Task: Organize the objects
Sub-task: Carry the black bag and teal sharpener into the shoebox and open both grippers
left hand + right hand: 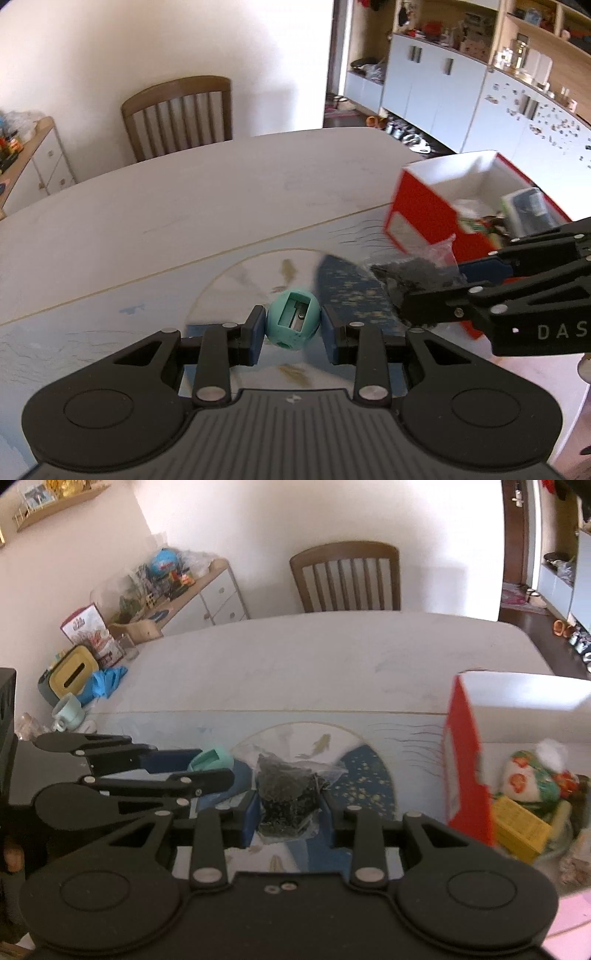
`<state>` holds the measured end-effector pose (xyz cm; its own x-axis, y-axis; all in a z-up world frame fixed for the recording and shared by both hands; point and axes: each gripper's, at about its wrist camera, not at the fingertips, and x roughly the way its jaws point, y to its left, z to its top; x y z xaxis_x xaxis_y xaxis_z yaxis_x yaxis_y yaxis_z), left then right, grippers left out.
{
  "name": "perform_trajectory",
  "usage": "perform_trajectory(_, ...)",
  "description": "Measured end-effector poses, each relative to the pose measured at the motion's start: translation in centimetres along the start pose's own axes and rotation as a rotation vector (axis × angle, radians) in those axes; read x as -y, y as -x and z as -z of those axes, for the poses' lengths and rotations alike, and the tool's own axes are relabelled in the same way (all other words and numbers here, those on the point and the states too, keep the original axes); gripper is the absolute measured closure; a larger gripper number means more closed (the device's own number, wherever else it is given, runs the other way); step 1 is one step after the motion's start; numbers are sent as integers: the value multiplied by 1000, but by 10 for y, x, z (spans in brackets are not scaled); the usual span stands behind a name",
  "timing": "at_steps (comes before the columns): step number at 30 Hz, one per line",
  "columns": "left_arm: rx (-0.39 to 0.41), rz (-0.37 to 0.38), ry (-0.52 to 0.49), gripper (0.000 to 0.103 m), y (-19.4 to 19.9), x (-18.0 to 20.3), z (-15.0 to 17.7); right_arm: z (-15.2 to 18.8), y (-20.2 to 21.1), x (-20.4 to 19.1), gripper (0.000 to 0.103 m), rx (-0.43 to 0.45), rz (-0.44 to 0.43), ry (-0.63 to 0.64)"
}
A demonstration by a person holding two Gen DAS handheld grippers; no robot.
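Note:
My left gripper (293, 326) is shut on a teal egg-shaped pencil sharpener (293, 319), held above the table with its blade slot facing the camera. My right gripper (290, 808) is shut on a clear plastic bag of dark dried leaves (288, 794). In the left wrist view the right gripper (424, 291) reaches in from the right with the bag (417, 273), just in front of a red box (424, 218) with a white inside. In the right wrist view the left gripper (207, 766) shows at the left with the sharpener (210, 760), and the red box (465, 753) stands at the right.
The red box holds several items, among them a dark packet (528, 206), a floral pouch (535, 779) and a yellow carton (521, 823). A fish-pattern mat (332, 753) covers the near table. A brown chair (347, 578) stands behind. A mug (66, 712), tissue box (72, 674) and blue gloves (107, 681) sit at the table's left.

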<state>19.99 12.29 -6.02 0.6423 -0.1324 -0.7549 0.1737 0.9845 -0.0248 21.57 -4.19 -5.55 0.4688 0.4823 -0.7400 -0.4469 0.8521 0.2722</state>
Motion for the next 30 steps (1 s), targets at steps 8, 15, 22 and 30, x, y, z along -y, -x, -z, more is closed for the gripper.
perform_trajectory(8, 13, 20, -37, 72, 19, 48, -16, 11, 45, 30, 71, 70, 24, -33)
perform_trajectory(15, 28, 43, -75, 72, 21, 93, -28, 21, 72, 65, 71, 106, 50, -67)
perform_trajectory(22, 36, 65, -123, 72, 9, 141, -43, 31, 93, 110, 71, 127, 94, -99)
perform_trajectory(30, 29, 87, -156, 72, -16, 186, -59, 43, 106, 164, 71, 120, 155, -139)
